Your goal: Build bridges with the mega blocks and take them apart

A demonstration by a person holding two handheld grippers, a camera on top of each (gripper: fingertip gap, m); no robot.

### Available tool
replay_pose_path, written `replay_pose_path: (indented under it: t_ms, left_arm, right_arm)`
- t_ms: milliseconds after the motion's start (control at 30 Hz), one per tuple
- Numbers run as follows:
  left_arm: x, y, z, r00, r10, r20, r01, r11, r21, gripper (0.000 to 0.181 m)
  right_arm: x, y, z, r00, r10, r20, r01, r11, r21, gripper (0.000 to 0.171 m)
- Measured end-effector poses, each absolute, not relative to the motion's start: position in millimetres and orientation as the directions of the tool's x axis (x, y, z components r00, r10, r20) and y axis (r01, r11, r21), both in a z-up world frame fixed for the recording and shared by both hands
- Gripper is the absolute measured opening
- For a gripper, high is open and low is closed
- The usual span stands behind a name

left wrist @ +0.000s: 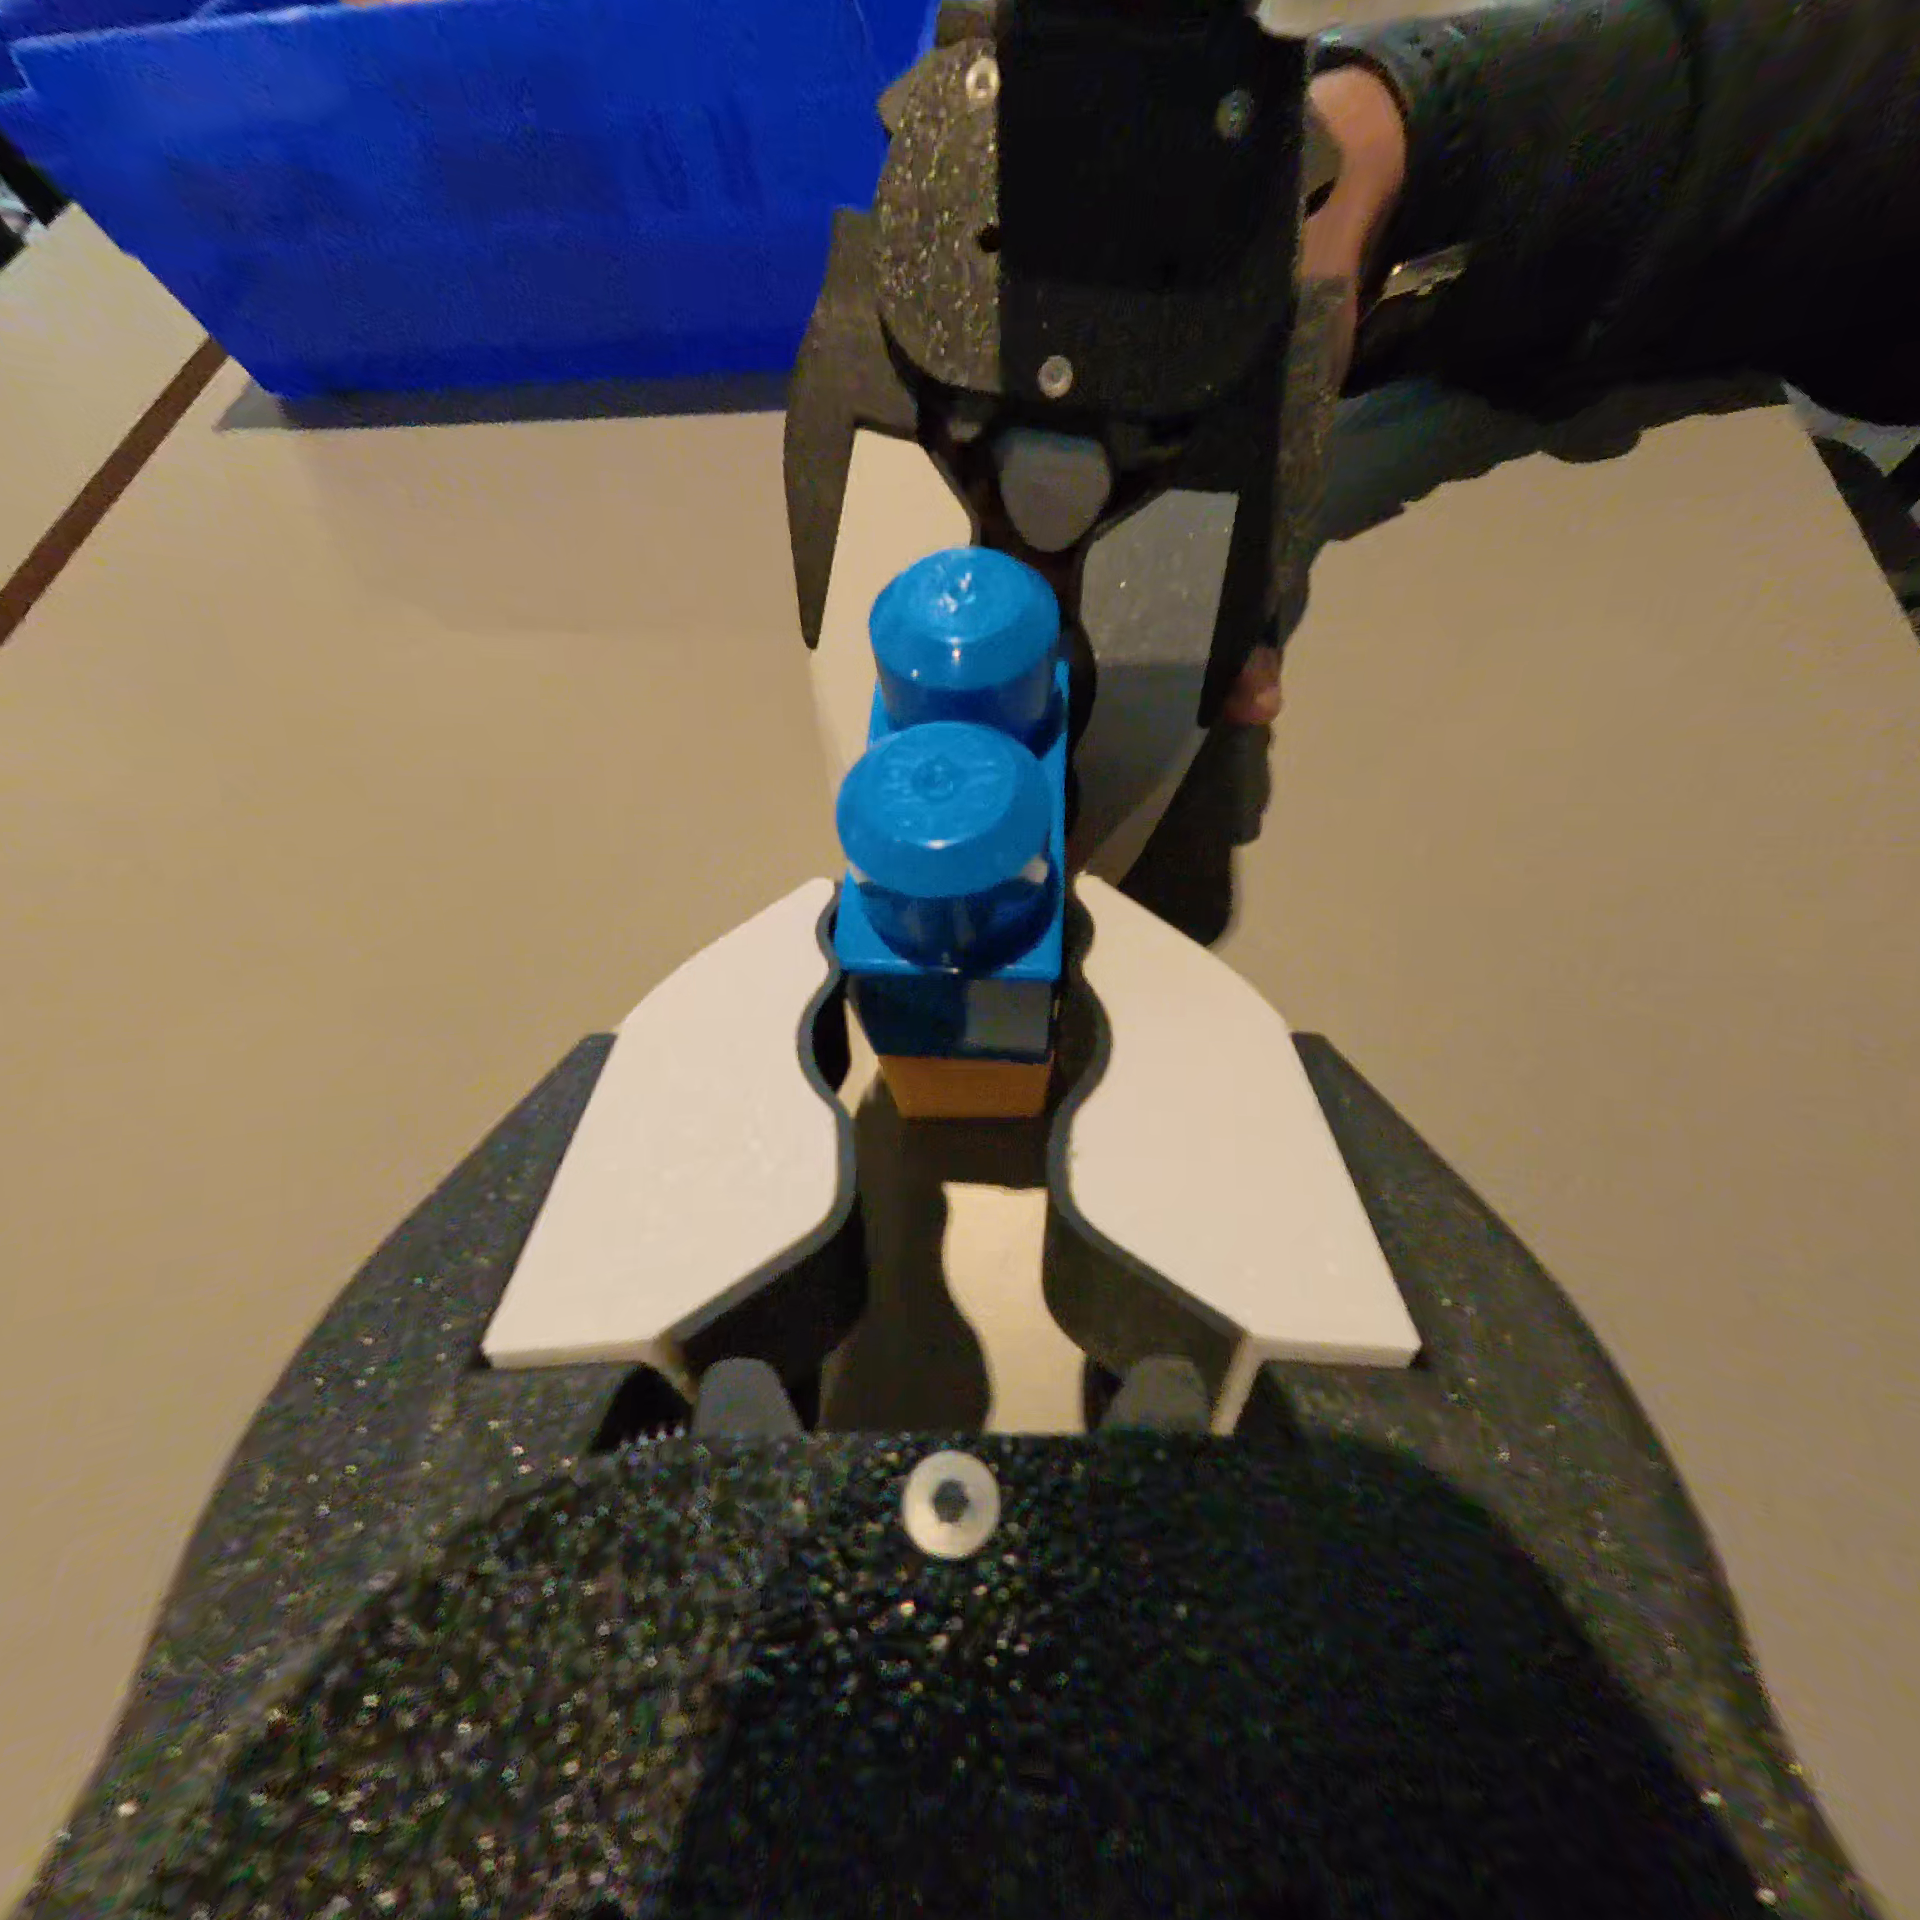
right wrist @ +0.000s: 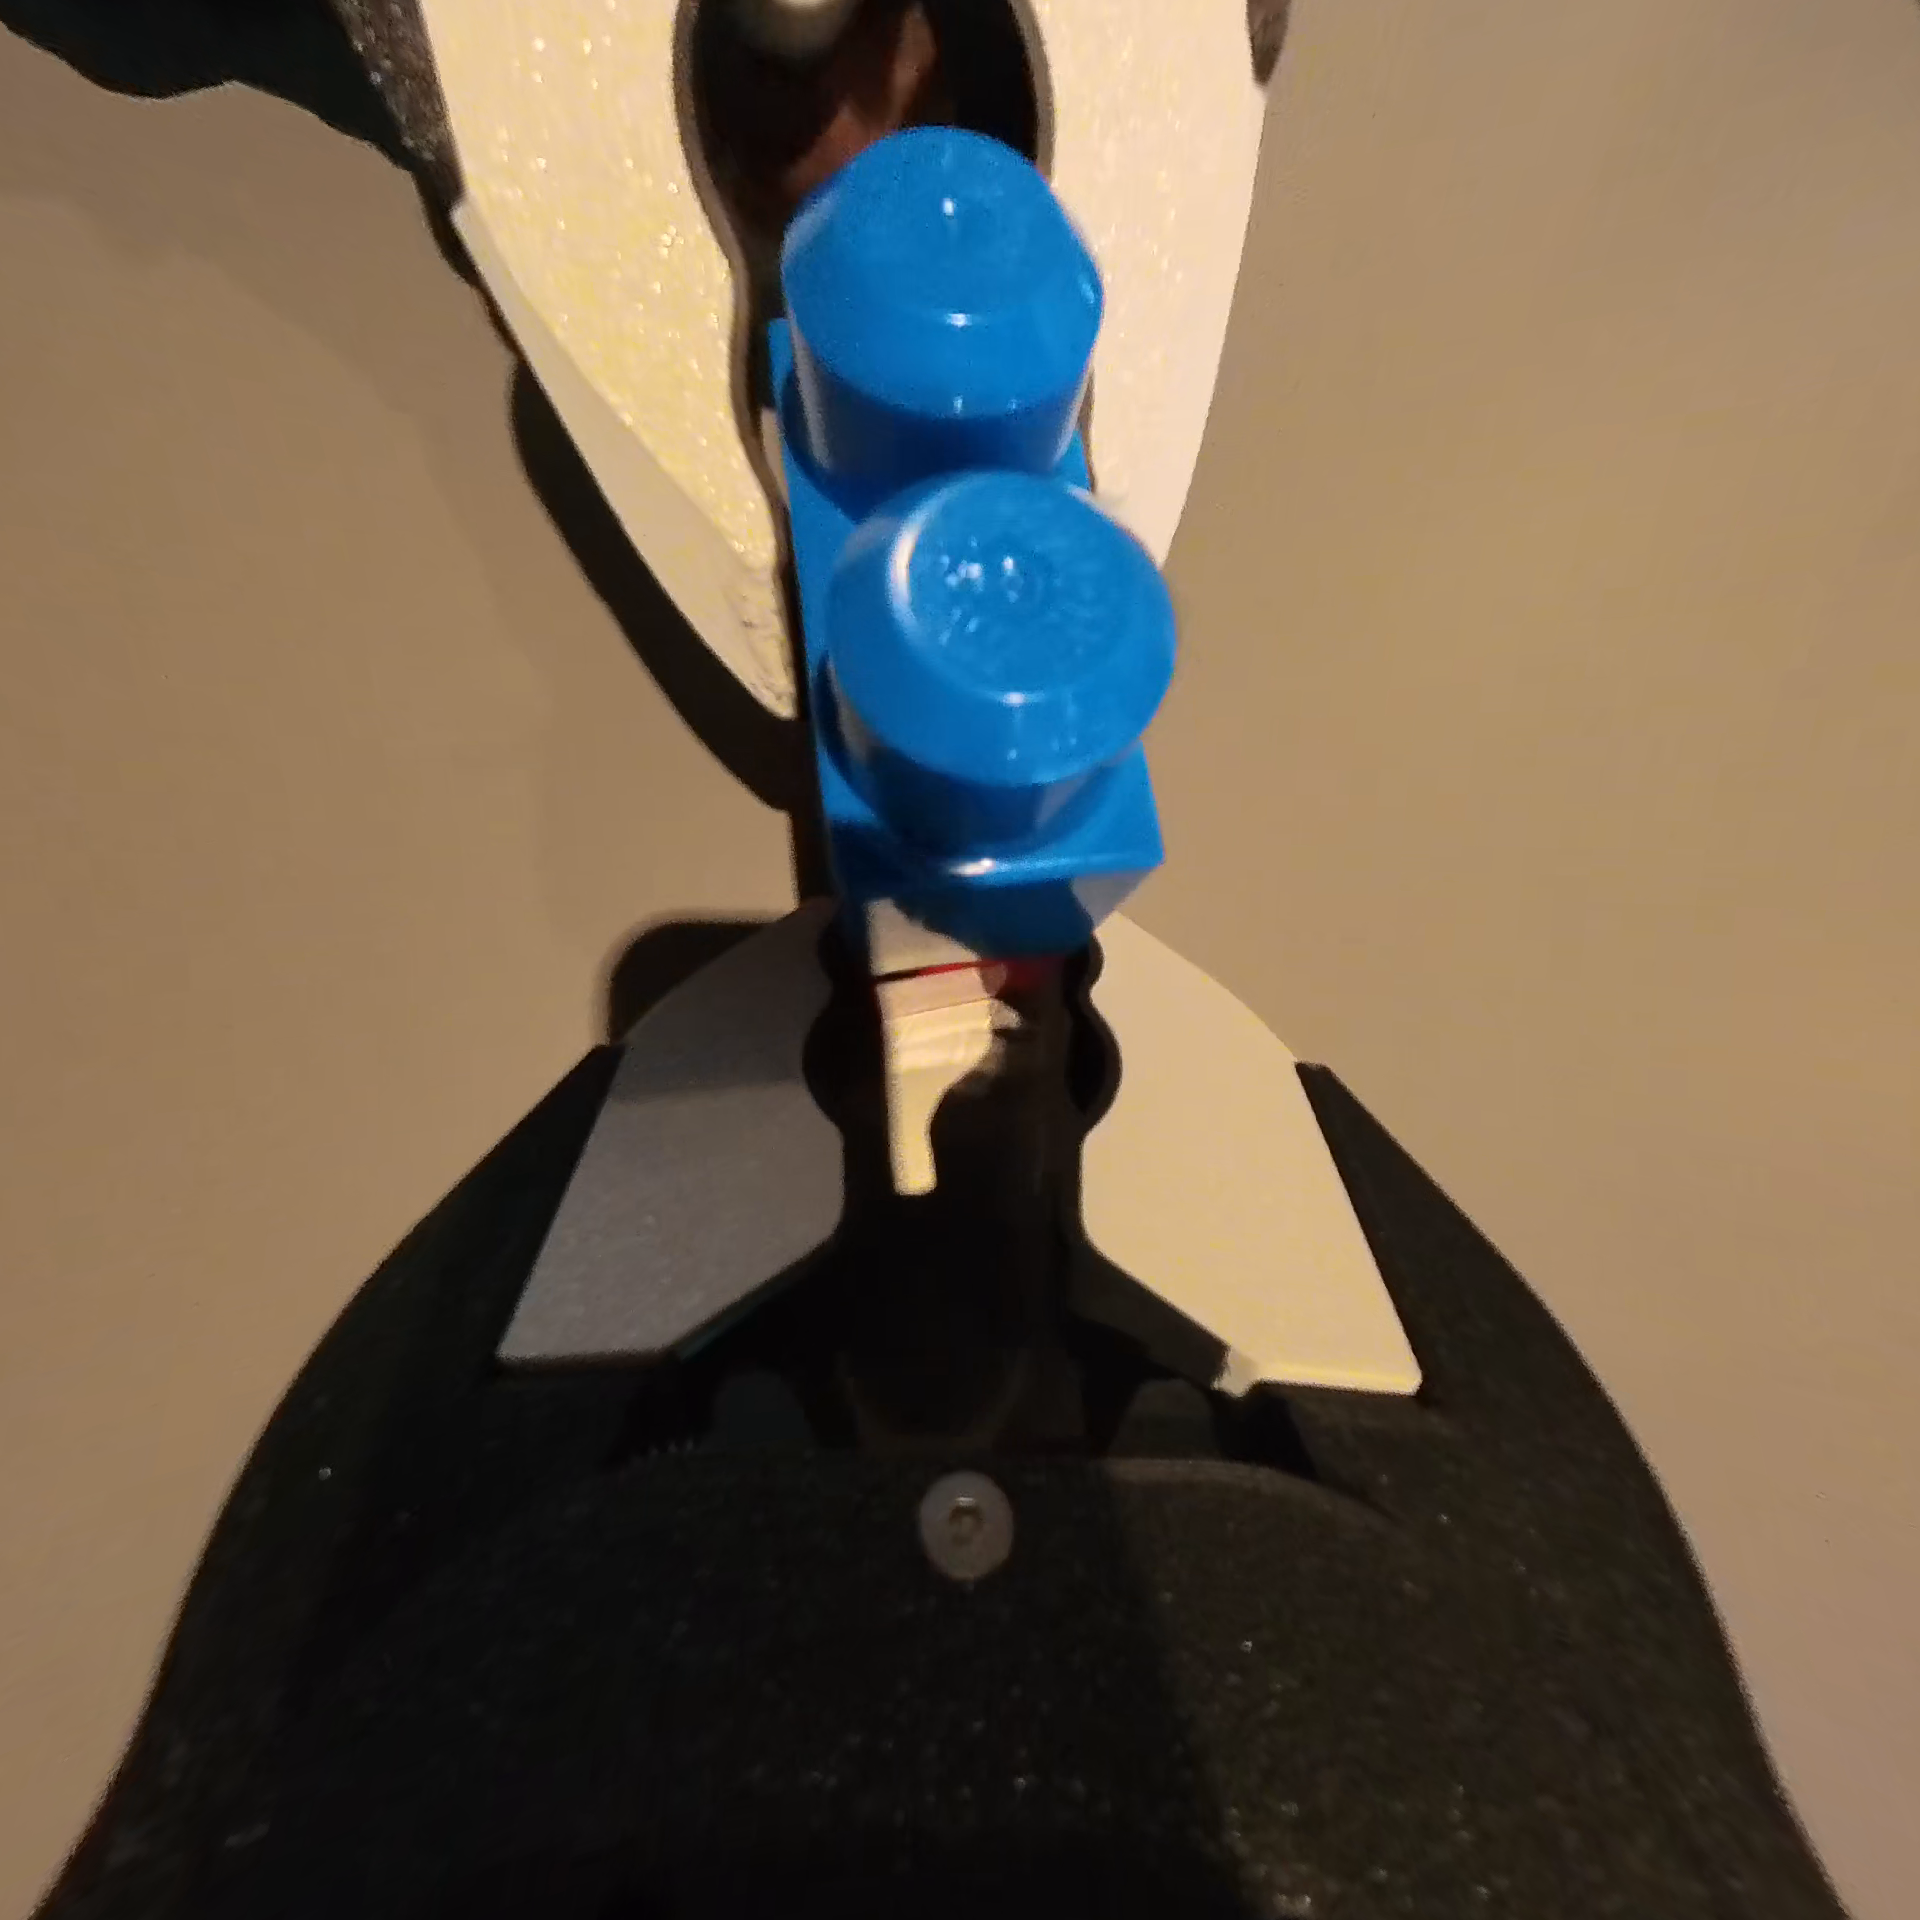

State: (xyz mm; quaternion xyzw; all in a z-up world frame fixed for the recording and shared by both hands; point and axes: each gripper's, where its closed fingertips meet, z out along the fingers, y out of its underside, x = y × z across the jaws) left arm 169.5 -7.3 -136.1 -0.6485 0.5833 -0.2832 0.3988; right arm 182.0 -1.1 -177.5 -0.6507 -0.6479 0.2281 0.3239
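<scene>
A blue mega block [left wrist: 956, 810] with two studs tops a small stack. An orange block [left wrist: 961, 1086] sits under its end nearest my left gripper. My left gripper [left wrist: 956, 935] is shut on that end of the blue block, white fingers [left wrist: 717, 1122] against both sides. My right gripper [left wrist: 987, 727] reaches in from the opposite side and flanks the far end. In the right wrist view the blue block [right wrist: 997, 623] runs away from my right gripper [right wrist: 966, 935], which is shut at its near lower edge. A thin red and pale strip [right wrist: 935, 987] shows beneath. The left gripper [right wrist: 956, 582] flanks the far stud.
A large blue bin [left wrist: 468, 187] stands at the back left of the beige table [left wrist: 416, 831]. A hand in a dark sleeve [left wrist: 1351, 156] holds the right gripper at the upper right. The table's right edge [left wrist: 1860, 540] is close behind it. Left tips to right tips: about 4 centimetres.
</scene>
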Motion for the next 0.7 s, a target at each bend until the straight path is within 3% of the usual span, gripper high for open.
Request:
replay_pose_path:
  t_ms: [700]
  left_arm:
    - [165.6,-5.4,-136.6,0.217,-0.973,-0.08,-0.535,-0.05,-0.843,0.036]
  right_arm:
    - [177.9,-0.2,-178.3,0.125,0.989,0.082,0.699,-0.029,-0.714,0.039]
